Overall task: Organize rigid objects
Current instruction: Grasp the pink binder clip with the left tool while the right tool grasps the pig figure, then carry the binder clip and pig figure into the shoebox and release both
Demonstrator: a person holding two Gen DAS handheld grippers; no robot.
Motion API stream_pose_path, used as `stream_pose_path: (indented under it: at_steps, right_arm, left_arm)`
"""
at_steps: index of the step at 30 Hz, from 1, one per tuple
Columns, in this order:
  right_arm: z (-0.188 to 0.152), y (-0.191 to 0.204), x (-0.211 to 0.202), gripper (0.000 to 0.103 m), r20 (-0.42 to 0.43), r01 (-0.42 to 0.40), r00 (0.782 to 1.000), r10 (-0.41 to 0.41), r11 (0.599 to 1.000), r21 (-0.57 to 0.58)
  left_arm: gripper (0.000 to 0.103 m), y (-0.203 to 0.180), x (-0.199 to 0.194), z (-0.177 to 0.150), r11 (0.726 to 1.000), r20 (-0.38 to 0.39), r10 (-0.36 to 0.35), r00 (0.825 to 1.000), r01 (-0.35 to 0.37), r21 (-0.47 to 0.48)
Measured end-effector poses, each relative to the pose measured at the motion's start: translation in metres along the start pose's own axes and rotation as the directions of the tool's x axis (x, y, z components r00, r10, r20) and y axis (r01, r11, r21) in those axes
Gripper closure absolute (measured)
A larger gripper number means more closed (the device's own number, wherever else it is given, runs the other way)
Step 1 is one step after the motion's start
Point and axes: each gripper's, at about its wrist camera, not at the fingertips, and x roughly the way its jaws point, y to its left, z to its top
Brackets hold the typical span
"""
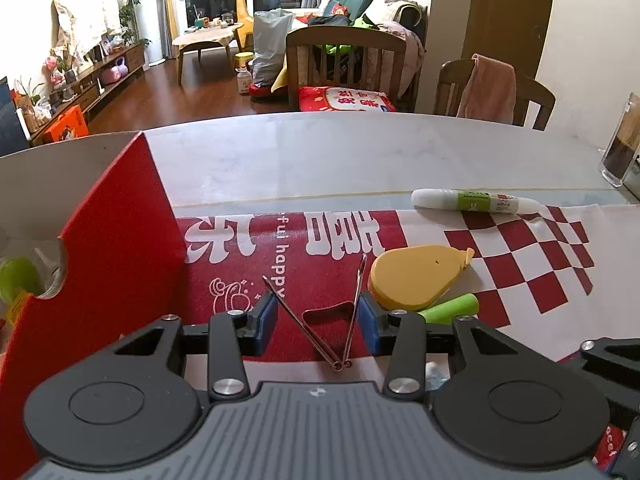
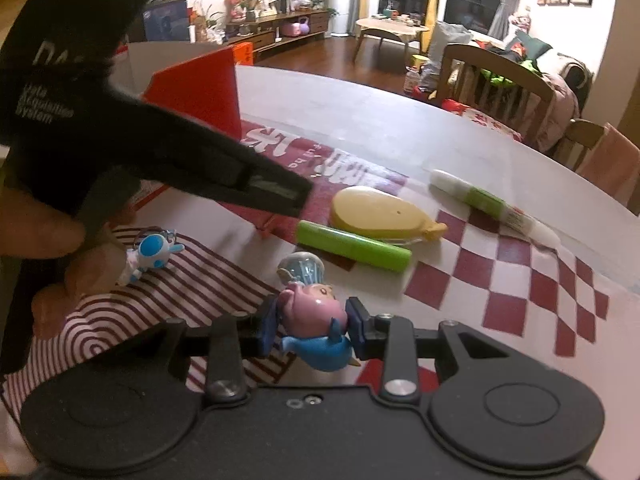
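My left gripper (image 1: 316, 312) is shut on a red binder clip (image 1: 330, 314); its blue pads press the two wire handles, which spread in a V. From the right wrist view the clip (image 2: 267, 225) sits low over the red mat. My right gripper (image 2: 312, 330) is shut on a pink pig figurine (image 2: 316, 314) in blue clothes, held just above the mat. On the mat lie a yellow tape measure (image 1: 416, 276) (image 2: 376, 212), a green tube (image 1: 452, 308) (image 2: 352, 244), a white-and-green glue pen (image 1: 476, 201) (image 2: 488, 200) and a blue-and-white figurine (image 2: 150, 252).
An open red box (image 1: 112, 240) (image 2: 200, 84) stands at the left with a green item (image 1: 16, 280) inside. A glass (image 1: 620, 152) stands at the table's right edge. Two wooden chairs (image 1: 344, 60) are beyond the far edge. A hand (image 2: 40, 248) holds the left gripper.
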Motion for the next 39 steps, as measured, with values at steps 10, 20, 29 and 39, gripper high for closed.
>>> stream_pose_path:
  at_steps: [10,20,29,39]
  right_arm:
    - [-0.001,-0.008,-0.041,0.068,0.037,0.012,0.999,-0.014,0.998,0.061]
    - [0.010,-0.001,-0.082,0.068,0.082,0.014,0.996,-0.019,0.997,0.070]
    - [0.022,0.014,-0.112,0.068,0.114,0.035,0.992,-0.043,0.997,0.074]
    - [0.045,0.048,-0.123,0.068,0.145,0.042,0.988,-0.052,0.996,0.072]
  left_arm:
    - [0.065,0.007,-0.024,-0.007,0.999,0.000,-0.023,1.000,0.023,-0.033]
    - [0.067,0.011,-0.068,-0.007,0.995,0.040,-0.076,0.996,0.078,-0.060]
    - [0.068,0.023,-0.112,-0.004,0.987,0.099,-0.133,0.986,0.141,-0.075]
    - [0.068,0.056,-0.152,0.002,0.978,0.148,-0.177,0.973,0.191,-0.081]
